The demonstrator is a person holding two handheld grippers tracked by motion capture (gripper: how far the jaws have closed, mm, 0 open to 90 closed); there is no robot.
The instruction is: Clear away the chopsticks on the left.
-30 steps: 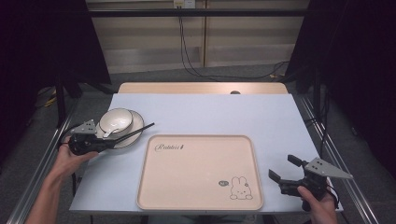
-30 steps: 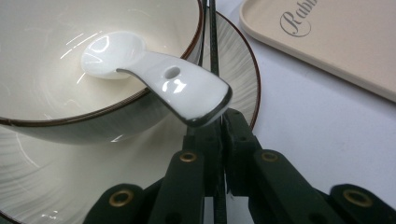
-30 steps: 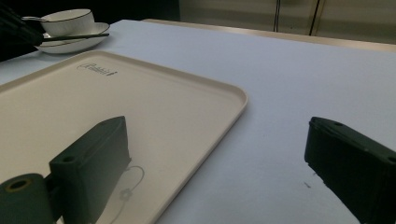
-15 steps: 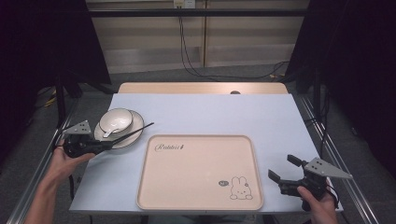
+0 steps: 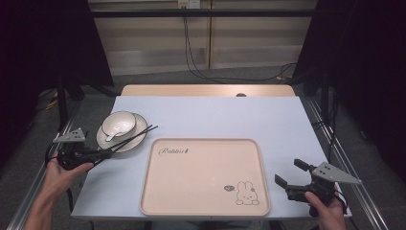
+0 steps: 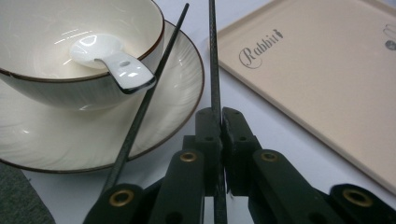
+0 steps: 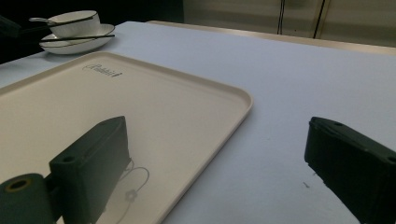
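Note:
My left gripper point(image 5: 101, 153) point(image 6: 220, 116) is at the table's left edge, shut on a black chopstick point(image 6: 212, 60) that points out over the plate. A second chopstick point(image 6: 149, 93) runs beside its left jaw and rests across the plate's rim; I cannot tell whether it is gripped. Both chopsticks point(image 5: 131, 139) lie slanted across the white plate point(image 5: 131, 143) point(image 6: 177, 93). On the plate stands a bowl point(image 5: 119, 122) point(image 6: 37, 28) with a white spoon point(image 6: 109, 58) in it. My right gripper point(image 5: 289, 172) point(image 7: 219, 140) is open and holds nothing, to the right of the beige tray point(image 5: 206, 191) point(image 7: 116, 107).
The tray, printed with "Rabbit" and a bunny, lies at the front centre of the pale blue table point(image 5: 215, 115). A wooden strip point(image 5: 206, 90) borders the far edge. Cables hang behind it. Dark drapes flank both sides.
My left gripper has drawn back to the left and slightly toward the near edge, still shut on the chopstick. The far tips of the chopsticks stay over the plate. The right gripper has not moved.

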